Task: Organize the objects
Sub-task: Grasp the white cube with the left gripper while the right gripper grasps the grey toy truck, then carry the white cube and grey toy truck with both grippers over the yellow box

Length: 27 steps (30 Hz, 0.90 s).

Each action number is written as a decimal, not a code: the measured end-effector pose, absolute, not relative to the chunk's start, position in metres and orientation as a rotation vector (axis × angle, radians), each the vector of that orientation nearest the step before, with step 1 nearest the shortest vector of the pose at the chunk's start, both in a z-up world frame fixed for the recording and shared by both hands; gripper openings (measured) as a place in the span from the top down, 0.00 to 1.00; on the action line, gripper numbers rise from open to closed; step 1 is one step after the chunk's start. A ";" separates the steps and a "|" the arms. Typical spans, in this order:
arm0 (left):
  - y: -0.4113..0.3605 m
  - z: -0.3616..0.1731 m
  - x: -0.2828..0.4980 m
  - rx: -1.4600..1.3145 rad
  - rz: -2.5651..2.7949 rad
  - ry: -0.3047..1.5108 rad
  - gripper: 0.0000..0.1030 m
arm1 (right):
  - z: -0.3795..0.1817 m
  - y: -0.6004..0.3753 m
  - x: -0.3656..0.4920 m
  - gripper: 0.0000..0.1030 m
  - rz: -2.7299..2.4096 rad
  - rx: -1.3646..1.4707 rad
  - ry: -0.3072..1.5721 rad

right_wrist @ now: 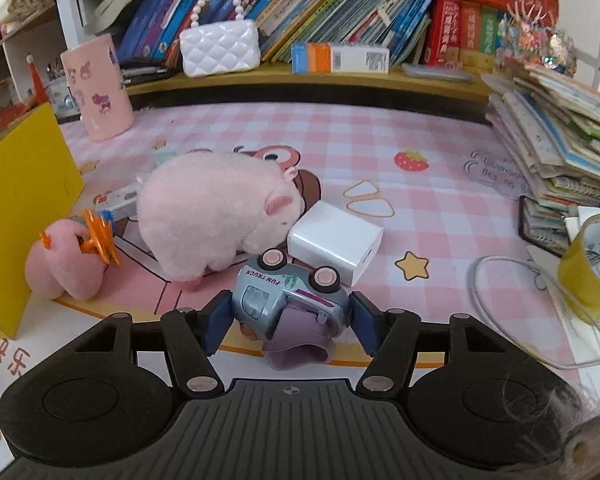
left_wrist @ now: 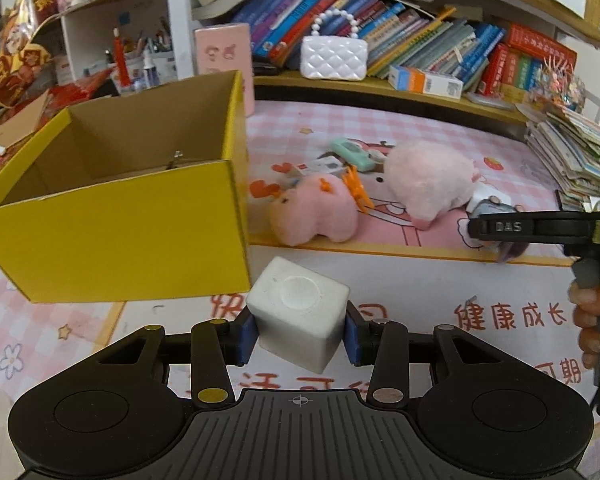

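Note:
My left gripper [left_wrist: 300, 334] is shut on a white cube [left_wrist: 300, 304] and holds it in the air, just right of the front corner of an open yellow cardboard box [left_wrist: 112, 236]. In the right wrist view a grey toy truck [right_wrist: 288, 296] lies on its side on the pink mat, on top of a purple piece. My right gripper [right_wrist: 288, 322] has its blue pads against both sides of the truck. From the left wrist view the right gripper [left_wrist: 476, 227] shows side-on at the right edge, with a hand [left_wrist: 588, 320] on its grip.
On the mat lie a large pink plush [right_wrist: 212, 220], a small pink plush [right_wrist: 64, 268] with an orange clip [right_wrist: 100, 240], and a white charger block [right_wrist: 336, 240]. A tape roll [right_wrist: 588, 272], a white cable [right_wrist: 496, 304] and stacked books [right_wrist: 560, 140] sit at the right. A shelf with a white purse [right_wrist: 220, 46] runs behind.

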<state>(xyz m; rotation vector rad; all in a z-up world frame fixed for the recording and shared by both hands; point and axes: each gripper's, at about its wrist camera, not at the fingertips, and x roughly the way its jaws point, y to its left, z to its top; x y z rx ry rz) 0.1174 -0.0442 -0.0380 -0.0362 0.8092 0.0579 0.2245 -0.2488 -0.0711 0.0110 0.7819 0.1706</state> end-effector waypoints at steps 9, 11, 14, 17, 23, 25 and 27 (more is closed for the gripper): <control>-0.011 -0.034 0.094 -0.072 0.054 0.775 0.61 | -0.045 -0.220 0.183 0.43 0.186 0.083 0.769; 0.000 -0.033 0.087 -0.079 0.062 0.763 0.61 | -0.040 -0.208 0.169 0.43 0.197 0.104 0.771; 0.019 -0.030 0.076 -0.093 0.081 0.750 0.61 | -0.034 -0.189 0.148 0.43 0.226 0.114 0.777; 0.039 -0.028 0.066 -0.109 0.099 0.745 0.61 | -0.029 -0.168 0.125 0.43 0.262 0.106 0.779; 0.071 -0.027 0.040 -0.128 0.105 0.740 0.61 | -0.028 -0.126 0.090 0.43 0.321 0.050 0.788; 0.080 -0.026 0.034 -0.128 0.099 0.740 0.61 | -0.028 -0.114 0.081 0.43 0.331 0.040 0.790; 0.087 -0.024 0.026 -0.117 0.095 0.733 0.61 | -0.027 -0.104 0.071 0.43 0.336 0.036 0.786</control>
